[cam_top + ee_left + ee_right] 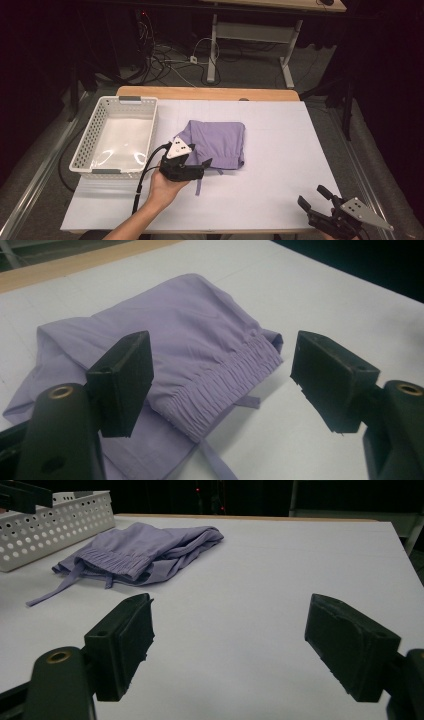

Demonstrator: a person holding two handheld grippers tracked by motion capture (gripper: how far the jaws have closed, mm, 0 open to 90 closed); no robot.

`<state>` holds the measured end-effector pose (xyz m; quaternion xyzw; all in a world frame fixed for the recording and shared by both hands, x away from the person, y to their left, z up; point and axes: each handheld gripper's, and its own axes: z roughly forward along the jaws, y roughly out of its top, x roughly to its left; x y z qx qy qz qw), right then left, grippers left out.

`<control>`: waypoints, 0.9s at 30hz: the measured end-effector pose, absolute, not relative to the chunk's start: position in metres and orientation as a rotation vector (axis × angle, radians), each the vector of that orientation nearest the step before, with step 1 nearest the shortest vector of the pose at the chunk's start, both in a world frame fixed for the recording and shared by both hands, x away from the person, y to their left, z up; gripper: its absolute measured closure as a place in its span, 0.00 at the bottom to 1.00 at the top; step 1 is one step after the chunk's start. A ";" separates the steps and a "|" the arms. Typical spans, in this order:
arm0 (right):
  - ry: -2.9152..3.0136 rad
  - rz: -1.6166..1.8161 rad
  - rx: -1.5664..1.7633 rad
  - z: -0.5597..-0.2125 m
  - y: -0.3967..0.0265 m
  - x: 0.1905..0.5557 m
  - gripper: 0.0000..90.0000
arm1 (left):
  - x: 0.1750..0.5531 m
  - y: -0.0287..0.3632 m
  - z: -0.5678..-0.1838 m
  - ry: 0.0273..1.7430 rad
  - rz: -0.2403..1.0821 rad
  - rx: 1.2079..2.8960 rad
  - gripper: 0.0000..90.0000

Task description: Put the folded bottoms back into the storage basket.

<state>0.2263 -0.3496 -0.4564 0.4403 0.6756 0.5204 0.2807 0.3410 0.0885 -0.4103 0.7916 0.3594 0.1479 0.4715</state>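
Note:
A folded lilac garment (218, 141) with a gathered elastic waistband and a loose drawstring (198, 186) lies on the white table cover, just right of the basket. My left gripper (204, 165) hovers at the garment's near left corner, jaws open over the waistband (220, 385) with nothing between them. My right gripper (316, 196) stands open at the table's near right corner, well apart from the garment (140, 552), with bare table between its fingers.
A white perforated basket (86, 146) sits empty at the left of the table; its wall (55, 527) shows in the right gripper view. The white cover (280, 150) is bare on the right half. Cables and desk legs lie on the floor beyond the far edge.

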 end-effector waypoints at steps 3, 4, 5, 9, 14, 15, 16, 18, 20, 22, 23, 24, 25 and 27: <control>1.811 1.397 1.180 -0.456 -0.350 0.226 0.23 | 0.349 0.084 -0.408 0.899 0.355 1.970 0.26; 1.812 1.397 1.179 -0.456 -0.350 0.227 0.23 | 0.352 0.083 -0.407 0.906 0.357 1.975 0.26; 1.812 1.397 1.179 -0.456 -0.350 0.227 0.23 | 0.355 0.081 -0.406 0.913 0.361 1.984 0.26; 1.813 1.400 1.179 -0.456 -0.350 0.227 0.23 | 0.368 0.078 -0.401 0.950 0.371 2.009 0.26; 1.815 1.401 1.176 -0.457 -0.350 0.227 0.23 | 0.387 0.076 -0.397 1.012 0.368 2.028 0.26; 1.816 1.401 1.176 -0.457 -0.350 0.227 0.23 | 0.391 0.076 -0.397 1.025 0.363 2.035 0.26; 1.816 1.401 1.176 -0.457 -0.350 0.227 0.23 | 0.396 0.075 -0.396 1.039 0.355 2.044 0.25; 1.817 1.402 1.176 -0.457 -0.349 0.227 0.23 | 0.404 0.074 -0.395 1.069 0.336 2.054 0.23; 1.819 1.402 1.176 -0.457 -0.349 0.227 0.23 | 0.411 0.074 -0.395 1.091 0.330 2.064 0.21; 1.820 1.402 1.178 -0.457 -0.349 0.227 0.22 | 0.419 0.073 -0.395 1.112 0.329 2.075 0.19; 1.820 1.402 1.180 -0.457 -0.349 0.227 0.22 | 0.423 0.074 -0.396 1.123 0.324 2.078 0.19; 1.819 1.402 1.183 -0.457 -0.349 0.227 0.22 | 0.427 0.074 -0.397 1.135 0.318 2.083 0.18; 1.820 1.401 1.184 -0.457 -0.350 0.227 0.22 | 0.431 0.074 -0.398 1.150 0.311 2.084 0.16; 1.821 1.401 1.184 -0.457 -0.350 0.228 0.22 | 0.438 0.075 -0.401 1.178 0.302 2.090 0.15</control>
